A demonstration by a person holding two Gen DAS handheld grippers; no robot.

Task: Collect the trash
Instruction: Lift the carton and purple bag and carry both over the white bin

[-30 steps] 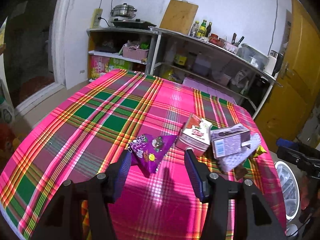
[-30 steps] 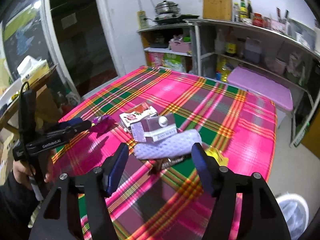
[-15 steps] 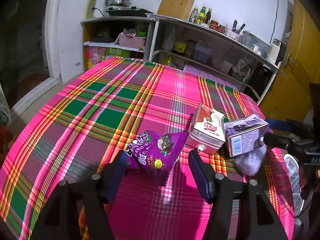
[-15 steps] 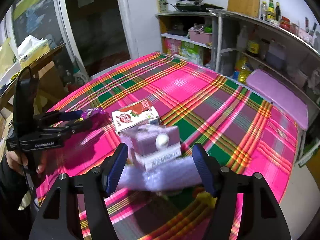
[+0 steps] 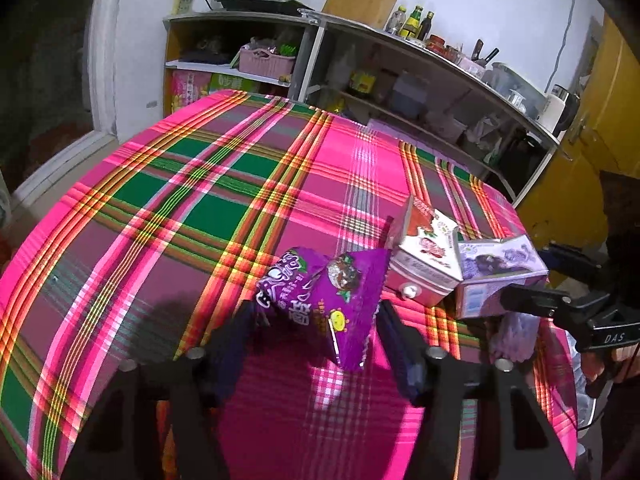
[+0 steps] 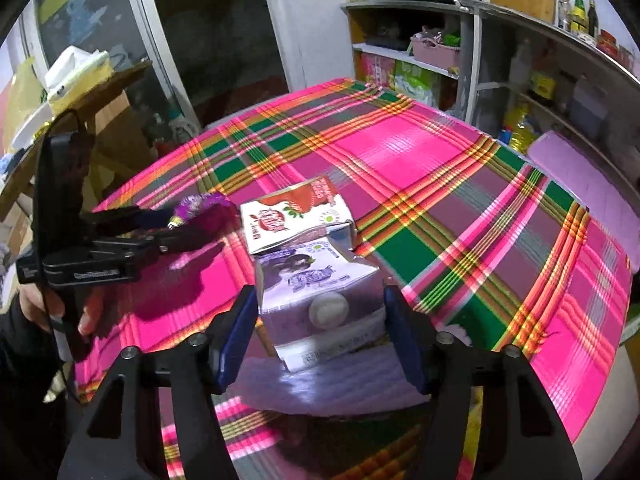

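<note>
On the plaid tablecloth [image 5: 200, 216] lies a puffed purple snack bag [image 5: 328, 300]. It sits between the fingers of my left gripper [image 5: 316, 308], whose jaws are closing, with the pads at the bag's edges. A purple drink carton [image 6: 316, 276] rests on a white foam net [image 6: 340, 384]. It fills the gap of my right gripper [image 6: 320, 296], whose jaws are also closing beside the carton's sides. A red-and-white strawberry carton [image 6: 292, 216] lies just behind, touching the purple one. The right wrist view shows the left gripper [image 6: 176, 220] from the side, with the bag at its tips.
Shelves [image 5: 360, 80] with bottles, boxes and a pot line the far wall. A yellow door [image 5: 592, 152] stands at the right. A person's hand [image 6: 40, 308] holds the left gripper's handle. Cardboard and clutter [image 6: 100, 92] stand left of the table.
Both grippers have come down and forward. The snack bag now sits between the left fingers, and the purple carton has moved in between the right fingers.
</note>
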